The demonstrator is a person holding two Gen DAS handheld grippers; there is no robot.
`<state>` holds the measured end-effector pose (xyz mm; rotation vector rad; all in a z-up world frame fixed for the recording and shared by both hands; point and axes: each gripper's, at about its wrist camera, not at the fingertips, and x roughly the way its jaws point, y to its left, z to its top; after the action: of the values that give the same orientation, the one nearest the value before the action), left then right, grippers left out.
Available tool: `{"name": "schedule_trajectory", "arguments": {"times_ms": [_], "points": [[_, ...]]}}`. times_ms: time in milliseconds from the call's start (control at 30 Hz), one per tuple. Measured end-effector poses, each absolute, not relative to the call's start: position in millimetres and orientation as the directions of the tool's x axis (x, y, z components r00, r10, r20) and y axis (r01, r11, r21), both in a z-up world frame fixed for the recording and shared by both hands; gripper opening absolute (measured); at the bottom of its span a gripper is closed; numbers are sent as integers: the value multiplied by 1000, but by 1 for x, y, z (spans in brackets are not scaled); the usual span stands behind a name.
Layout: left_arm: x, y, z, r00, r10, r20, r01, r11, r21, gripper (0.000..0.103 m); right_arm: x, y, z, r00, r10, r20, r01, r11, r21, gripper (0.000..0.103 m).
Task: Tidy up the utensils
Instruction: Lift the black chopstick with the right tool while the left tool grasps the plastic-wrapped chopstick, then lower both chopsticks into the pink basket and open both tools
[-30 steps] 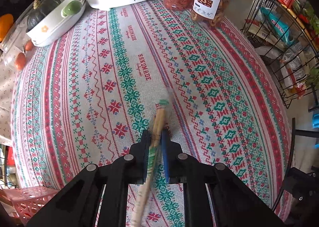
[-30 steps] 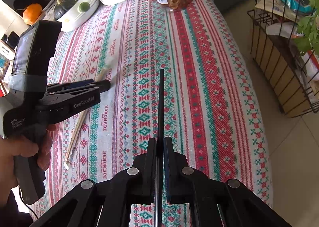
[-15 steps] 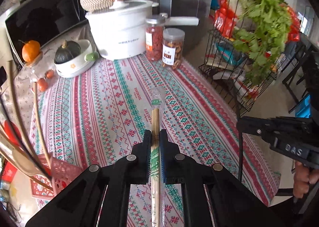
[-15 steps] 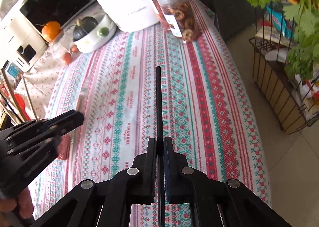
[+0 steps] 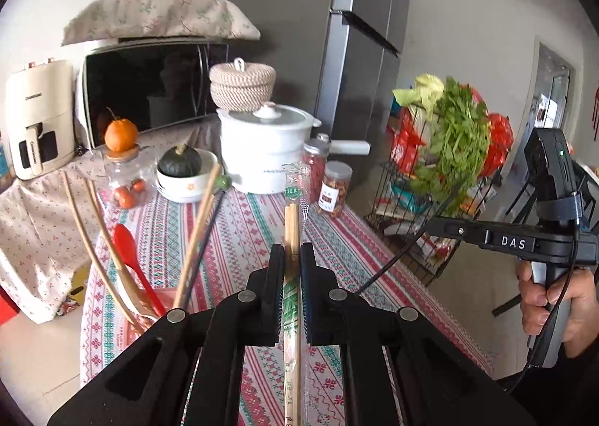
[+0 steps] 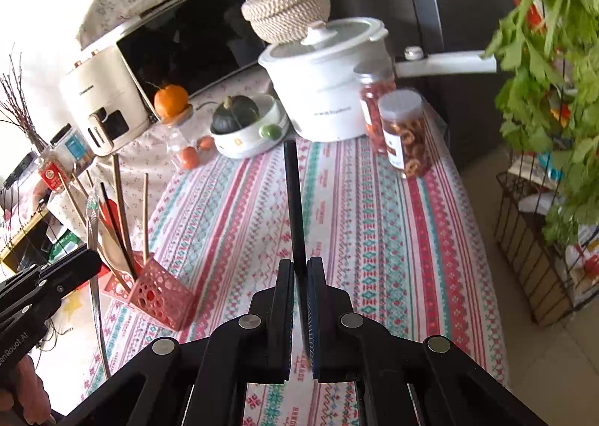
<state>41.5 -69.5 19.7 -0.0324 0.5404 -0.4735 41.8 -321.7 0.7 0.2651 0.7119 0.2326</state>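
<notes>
Above the counter (image 6: 374,223), left hand-held gripper (image 5: 291,257) pinches wrapped chopsticks (image 5: 292,223), right hand-held gripper (image 6: 299,272) pinches a black chopstick (image 6: 294,201); lower tips slowly into the red holder (image 6: 157,295).

Both tongs, left (image 5: 292,253) and right (image 6: 299,268), lifted their sticks off the tablecloth (image 6: 374,223).

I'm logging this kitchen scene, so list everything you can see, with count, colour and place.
Wrapped chopsticks: one pair, wooden, in left gripper.
Black chopstick: one, in right gripper.
Utensil holder: one, red, table's left edge, holding utensils.
Pot: one, white, table's far end.
Jars: two, clear, beside pot.
Squash bowl: one, white, left of pot.
Woven basket: one, beige, behind pot.
Wire rack: one, black, right of table.
Tablecloth: one, red-green patterned.
Left gripper: black, shut.
Right gripper: black, shut.
</notes>
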Motion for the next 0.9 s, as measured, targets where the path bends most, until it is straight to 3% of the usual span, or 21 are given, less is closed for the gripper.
{"name": "schedule_trajectory", "arguments": {"times_ms": [233,333,600,700,800,900], "points": [[25,3,59,893,-375,-247,320,918,-235,9,43,-294,25,771,333,-543,-181,932,315,4],[32,24,61,924,-323,-205,269,930,-251,9,45,-278,32,767,362,-530,-223,925,309,4],[68,38,30,958,-213,-192,164,956,-244,9,51,-242,46,750,436,-498,-313,897,313,0],[78,39,22,950,-206,-234,138,951,-276,9,52,-230,49,751,434,-497,-332,899,285,0],[76,38,22,935,-223,-275,143,948,-285,9,65,-224,38,709,435,-555,-331,900,283,2],[67,36,21,915,-258,-312,174,947,-271,9,94,-221,6,622,421,-660,-292,907,303,13]]}}
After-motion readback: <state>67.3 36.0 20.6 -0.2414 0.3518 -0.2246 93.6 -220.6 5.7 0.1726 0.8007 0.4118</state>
